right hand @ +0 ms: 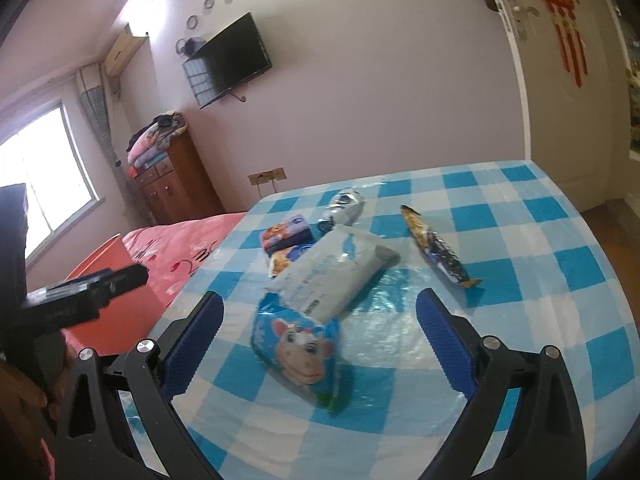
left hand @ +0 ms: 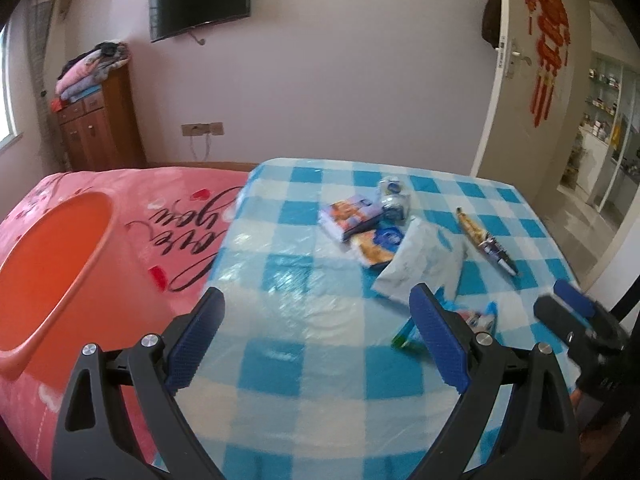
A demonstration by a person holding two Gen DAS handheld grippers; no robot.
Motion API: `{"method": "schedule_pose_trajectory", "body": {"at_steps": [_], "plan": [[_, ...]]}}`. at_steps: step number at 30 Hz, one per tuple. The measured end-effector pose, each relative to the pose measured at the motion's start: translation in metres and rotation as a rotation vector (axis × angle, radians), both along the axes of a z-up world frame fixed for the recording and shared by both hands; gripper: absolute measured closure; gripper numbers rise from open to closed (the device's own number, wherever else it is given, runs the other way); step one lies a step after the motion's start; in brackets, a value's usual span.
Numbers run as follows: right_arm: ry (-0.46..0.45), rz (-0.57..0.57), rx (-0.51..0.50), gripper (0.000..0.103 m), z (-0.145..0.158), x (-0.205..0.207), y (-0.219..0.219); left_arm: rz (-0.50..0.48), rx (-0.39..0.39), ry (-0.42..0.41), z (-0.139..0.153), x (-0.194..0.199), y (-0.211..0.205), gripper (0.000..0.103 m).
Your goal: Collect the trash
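1. Right tongs [right hand: 320,344] spread wide, empty, low over the desk [right hand: 560,320], straddling the cartoon packet [right hand: 300,354]: likely the first pick.
2. Left tongs [left hand: 316,340] also wide, empty, over bare cloth.
3. Nothing visibly collected: white pouch [right hand: 336,276], snack bar [right hand: 438,246], cans [right hand: 342,206] and small packets all on the desk.
4. Orange bin [left hand: 52,256] sits left on the bed.
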State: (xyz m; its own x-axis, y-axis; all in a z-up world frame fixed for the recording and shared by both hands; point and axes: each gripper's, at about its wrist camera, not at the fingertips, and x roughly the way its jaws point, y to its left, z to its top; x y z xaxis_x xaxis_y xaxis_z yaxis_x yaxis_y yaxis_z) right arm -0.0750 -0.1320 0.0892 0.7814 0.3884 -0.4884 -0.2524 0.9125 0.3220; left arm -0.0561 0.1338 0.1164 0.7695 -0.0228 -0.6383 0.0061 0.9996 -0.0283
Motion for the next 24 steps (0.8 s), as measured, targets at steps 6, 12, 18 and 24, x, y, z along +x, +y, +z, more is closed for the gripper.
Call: {"method": "schedule_pose_trajectory", "body": {"at_steps": [6,12,18,24], "plan": [[0.035,-0.051,0.038,0.007,-0.011,0.012,-0.031,-0.047,-0.022,0.031,0.000,0.056,-0.026,0.009],[0.094,-0.088,0.109,0.007,-0.025,0.026,-0.061,-0.074,-0.056,0.107,-0.013,0.139,-0.057,0.009],[0.131,-0.103,0.155,0.007,-0.035,0.037,-0.081,-0.120,0.011,0.207,-0.037,0.219,-0.091,0.009],[0.182,-0.119,0.194,0.007,-0.048,0.044,-0.094,-0.137,0.049,0.299,-0.065,0.271,-0.112,0.009]]}}
